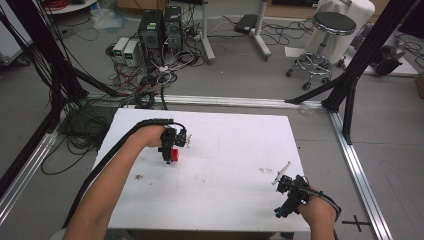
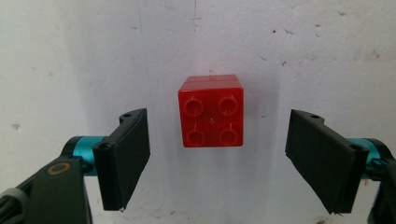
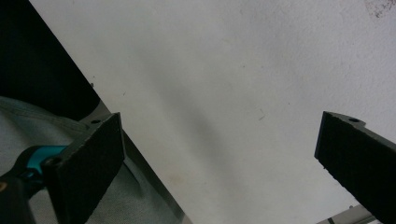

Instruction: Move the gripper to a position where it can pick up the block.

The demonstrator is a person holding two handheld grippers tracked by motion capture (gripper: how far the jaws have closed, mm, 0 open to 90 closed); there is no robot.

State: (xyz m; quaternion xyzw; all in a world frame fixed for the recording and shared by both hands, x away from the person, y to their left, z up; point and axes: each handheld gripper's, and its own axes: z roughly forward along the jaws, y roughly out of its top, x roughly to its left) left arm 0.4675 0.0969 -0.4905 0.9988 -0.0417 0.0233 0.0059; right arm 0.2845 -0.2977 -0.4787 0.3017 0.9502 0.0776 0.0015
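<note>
A red stack of square four-stud bricks (image 2: 212, 111) stands on the white table (image 1: 225, 150); in the high view this red stack (image 1: 175, 154) lies left of the table's middle. My left gripper (image 1: 170, 150) hovers right over it, pointing down. In the left gripper view, that left gripper (image 2: 217, 163) is open, its black jaws on either side of the stack and apart from it. My right gripper (image 1: 281, 206) is near the table's front right corner. It (image 3: 217, 163) is open, with nothing but bare table between its jaws.
The table's front edge (image 3: 140, 158) runs just under the right gripper, with grey cloth beyond it. On the floor past the table are computer towers (image 1: 160, 30), tangled cables (image 1: 145, 80), a stool (image 1: 325, 30) and black frame posts (image 1: 350, 85).
</note>
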